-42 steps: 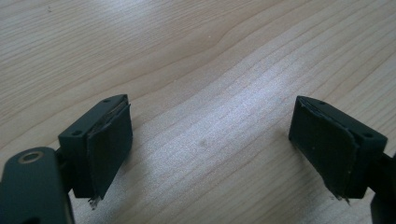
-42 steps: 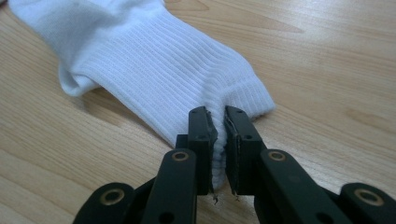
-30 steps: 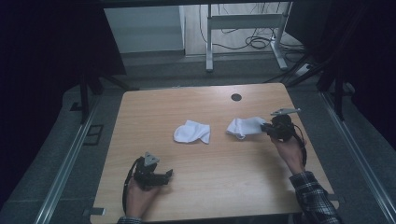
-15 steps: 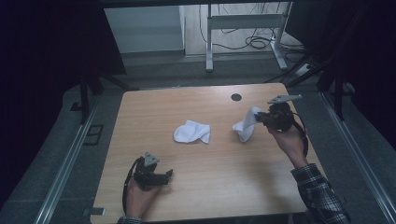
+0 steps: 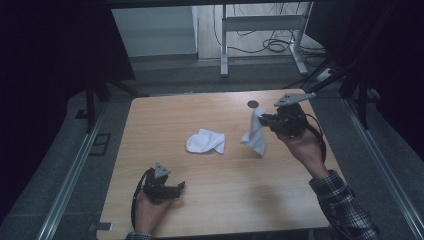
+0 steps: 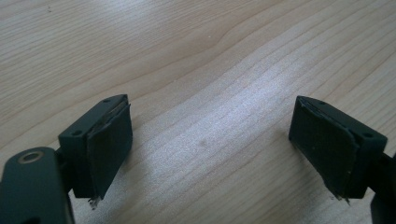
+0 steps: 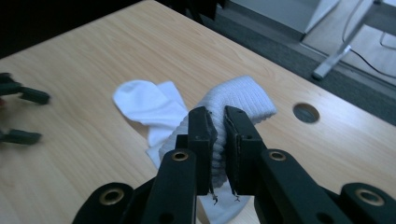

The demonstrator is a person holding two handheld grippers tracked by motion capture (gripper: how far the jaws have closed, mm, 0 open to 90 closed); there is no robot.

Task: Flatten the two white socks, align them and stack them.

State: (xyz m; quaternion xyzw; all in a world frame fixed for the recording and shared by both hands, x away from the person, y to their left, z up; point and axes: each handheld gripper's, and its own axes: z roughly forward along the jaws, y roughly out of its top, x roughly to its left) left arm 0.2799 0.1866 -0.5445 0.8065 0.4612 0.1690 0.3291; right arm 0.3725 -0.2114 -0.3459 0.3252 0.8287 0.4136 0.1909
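One sock [image 5: 255, 134] now hangs higher, seemingly clear, from right gripper [image 5: 265, 120]

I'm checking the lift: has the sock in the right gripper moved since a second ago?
Yes. The sock clamped in the right gripper has risen off the table and now hangs, closer to the round hole.

**Dim room, bright bench**

High view is pretty dark around the edges, only the bench [image 5: 220, 200] catches light. Left gripper view has a soft glare patch on the wood. Right gripper view blurs the far tool [image 7: 18, 116] at its left edge.
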